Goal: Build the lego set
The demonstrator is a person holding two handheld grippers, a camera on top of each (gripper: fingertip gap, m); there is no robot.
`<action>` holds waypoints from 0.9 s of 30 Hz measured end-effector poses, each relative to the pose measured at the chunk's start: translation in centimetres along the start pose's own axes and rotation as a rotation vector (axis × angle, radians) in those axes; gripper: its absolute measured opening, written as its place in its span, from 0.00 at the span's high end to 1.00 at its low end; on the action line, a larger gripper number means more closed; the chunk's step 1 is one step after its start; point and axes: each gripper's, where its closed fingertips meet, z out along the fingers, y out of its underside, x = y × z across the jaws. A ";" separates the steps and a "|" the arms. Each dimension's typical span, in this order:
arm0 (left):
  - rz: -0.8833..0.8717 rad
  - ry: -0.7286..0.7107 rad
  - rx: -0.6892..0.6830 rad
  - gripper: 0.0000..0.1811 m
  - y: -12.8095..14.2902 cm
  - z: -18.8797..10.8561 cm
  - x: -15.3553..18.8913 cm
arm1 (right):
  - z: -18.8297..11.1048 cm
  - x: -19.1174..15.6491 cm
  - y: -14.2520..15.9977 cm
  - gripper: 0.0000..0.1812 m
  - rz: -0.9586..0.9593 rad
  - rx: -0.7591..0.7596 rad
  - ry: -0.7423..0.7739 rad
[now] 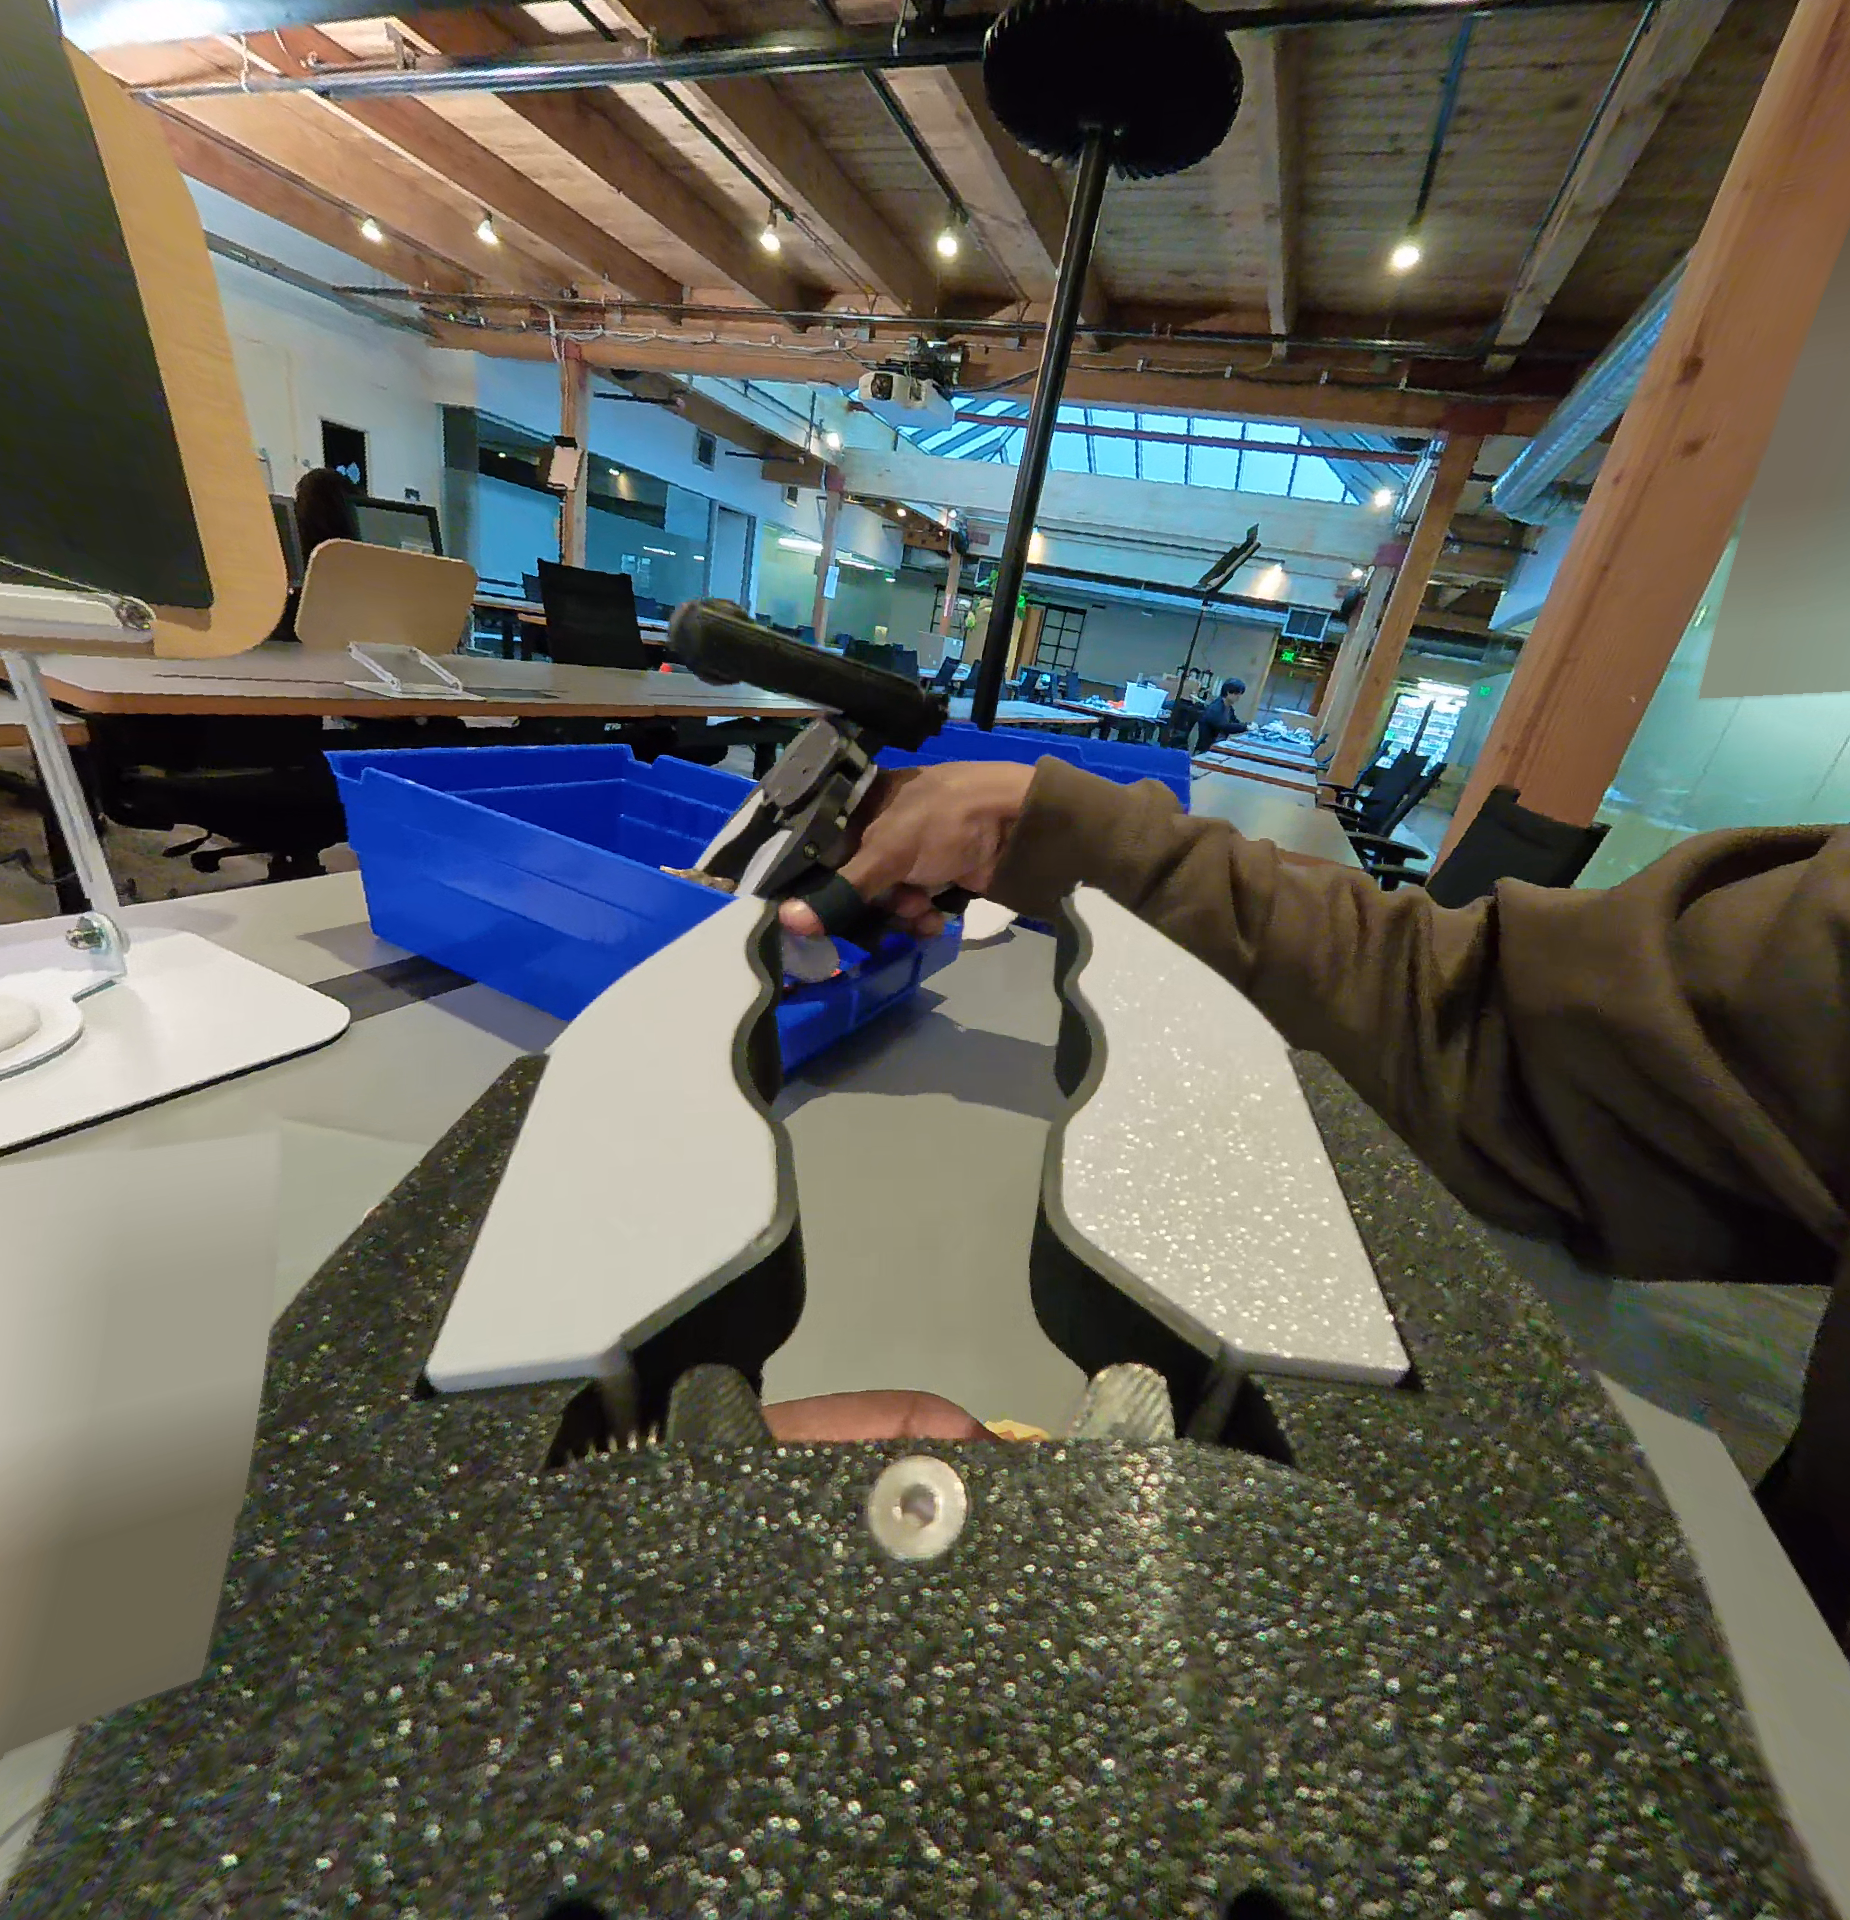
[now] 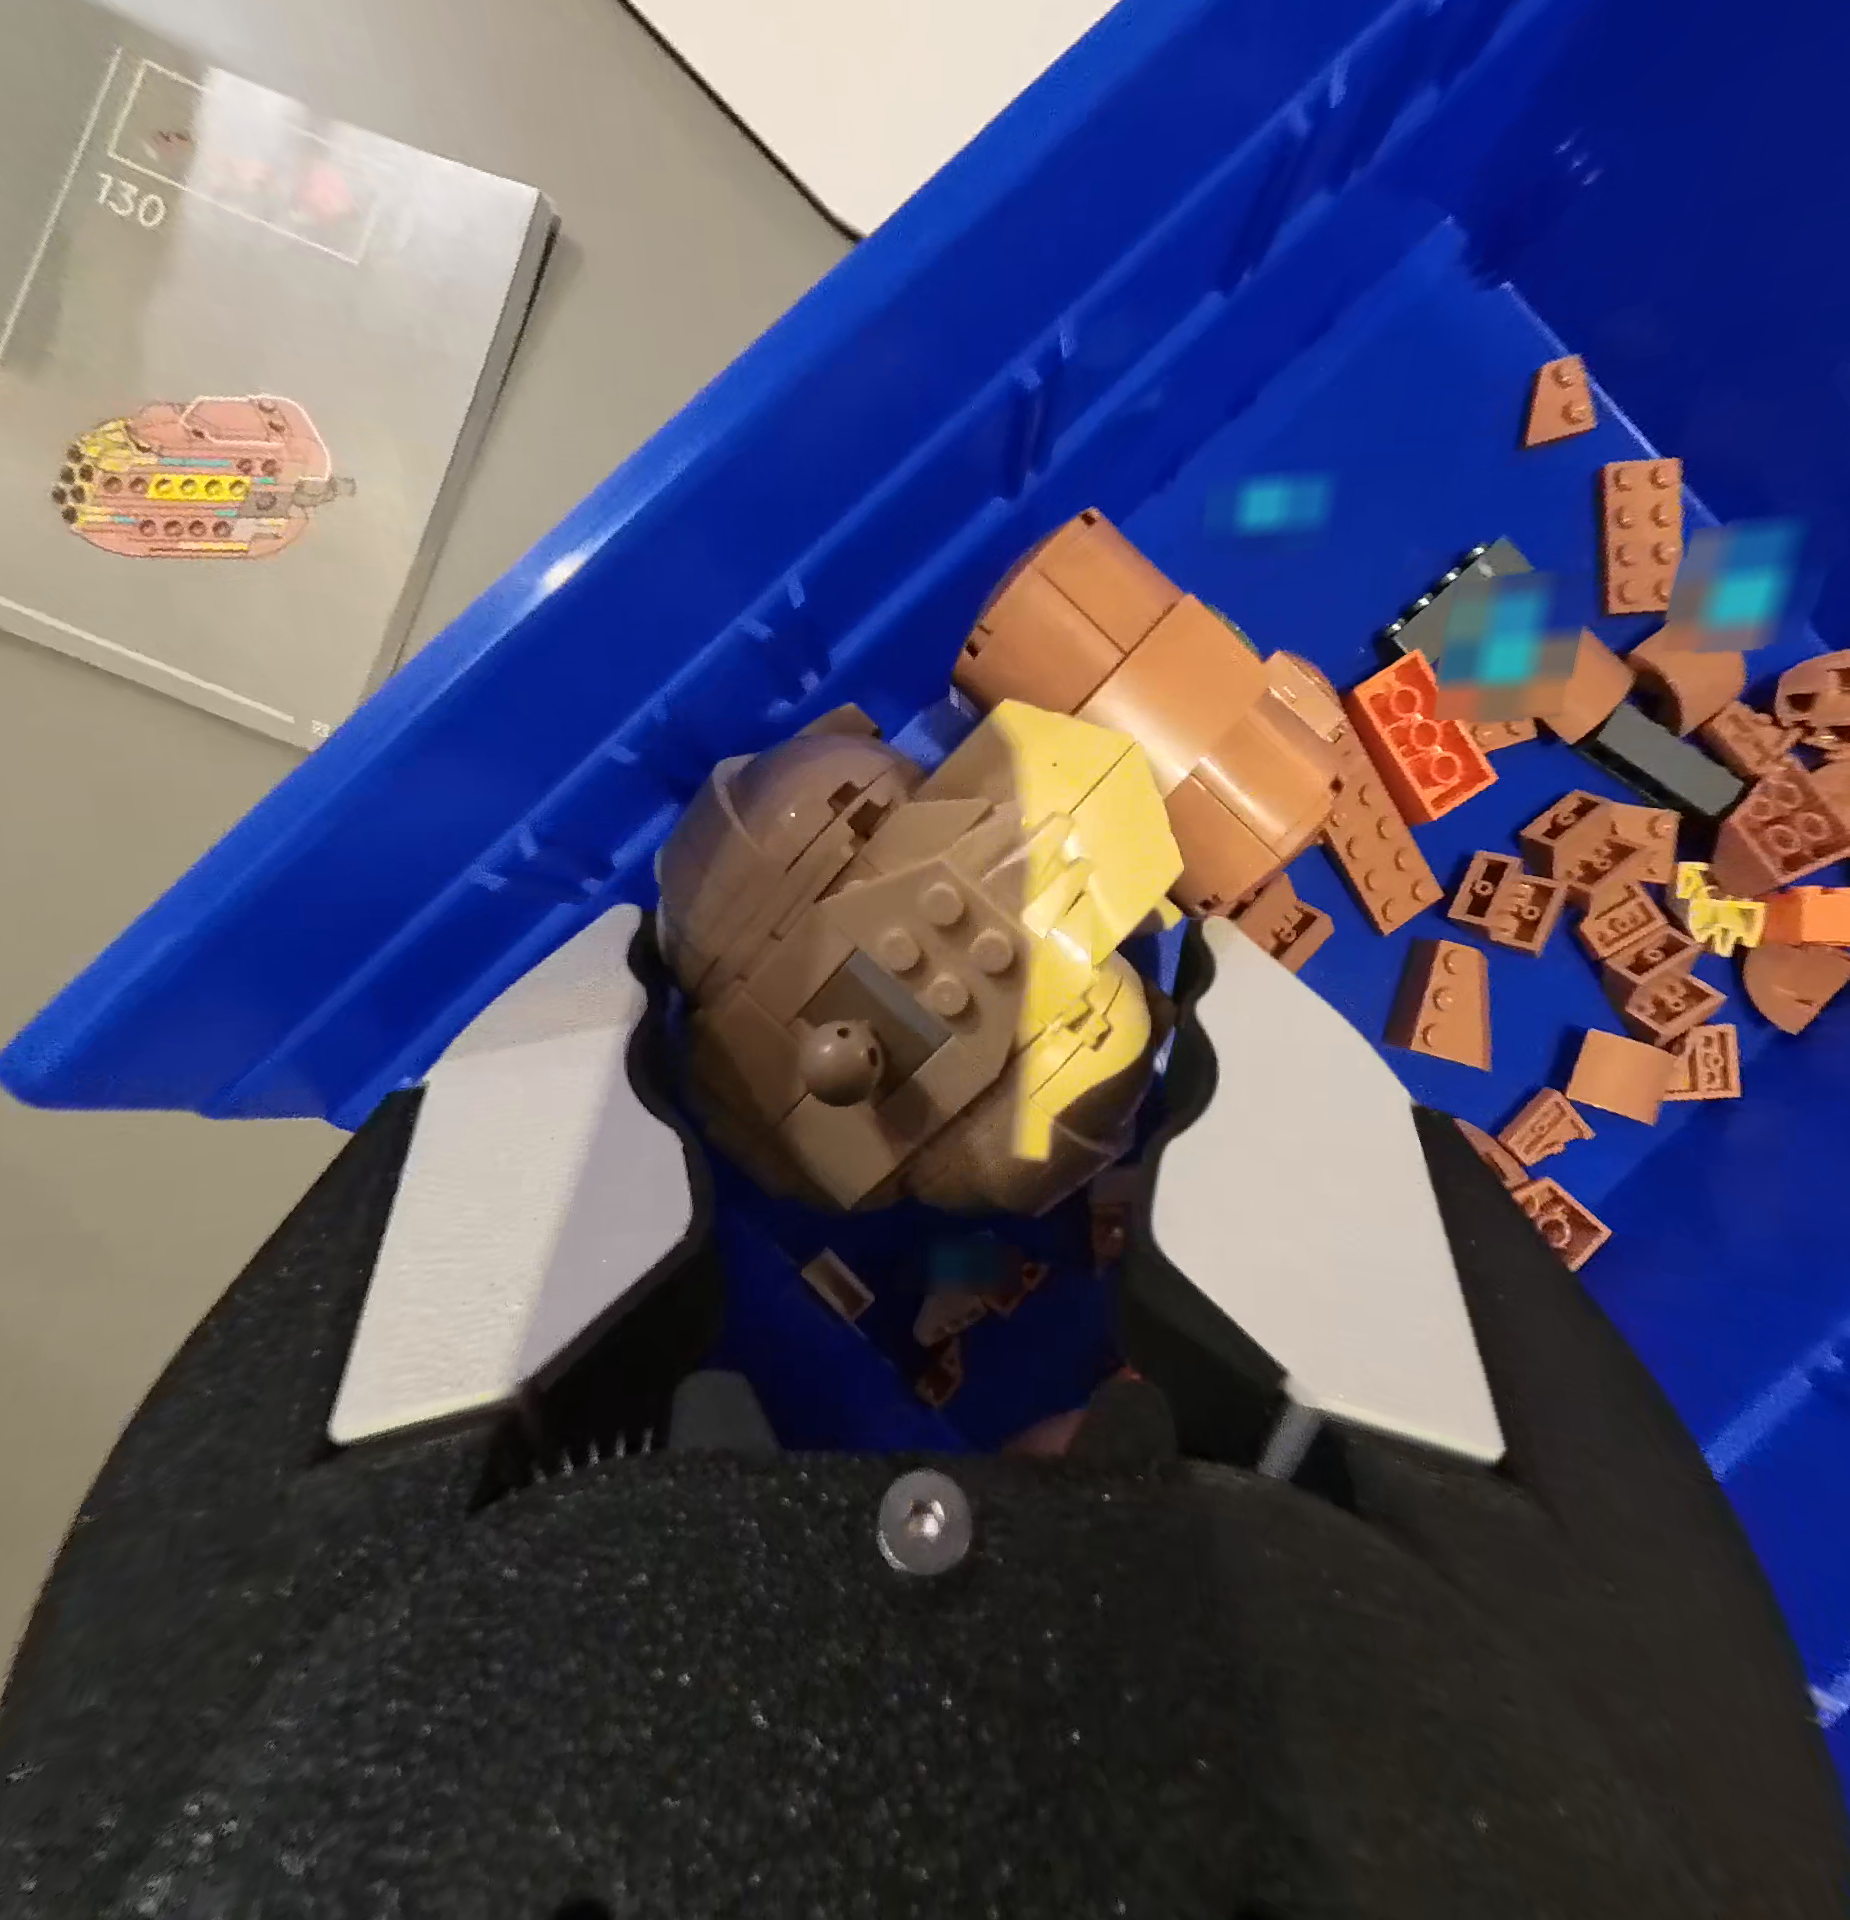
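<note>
My right gripper (image 2: 916, 935) is shut on a tan and yellow lego assembly (image 2: 900, 987) and holds it over the near wall of the blue bin (image 2: 900, 364). A brown lego assembly (image 2: 1139, 707) lies just beyond it in the bin. Several loose brown bricks (image 2: 1627, 935) and an orange brick (image 2: 1420, 727) lie to the right. My left gripper (image 1: 916, 914) is open and empty above the grey table (image 1: 900, 1195). In the left wrist view the right gripper (image 1: 755, 862), held by a hand in a brown sleeve, dips into the blue bin (image 1: 526, 862).
An open instruction booklet (image 2: 225, 416) lies on the table left of the bin. A white monitor stand base (image 1: 152, 1018) sits at the left. A second blue bin (image 1: 1056, 748) stands behind the first. A black pole (image 1: 1035, 447) rises behind the bins.
</note>
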 end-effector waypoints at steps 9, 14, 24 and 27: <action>0.006 -0.005 0.029 0.72 -0.8 -0.3 0.1 | 0.2 0.2 0.1 0.48 -0.010 -0.011 -0.021; -0.017 -0.008 0.051 0.73 -1.1 -0.6 -0.2 | -0.2 0.6 0.0 0.49 0.049 0.046 -0.061; -0.032 -0.010 0.053 0.73 -1.0 -0.5 -0.4 | -6.9 0.5 -2.5 0.49 0.170 0.345 -0.276; -0.032 -0.008 0.059 0.73 -1.2 -0.6 -0.3 | -10.5 -0.5 -2.4 0.49 0.131 0.417 -0.285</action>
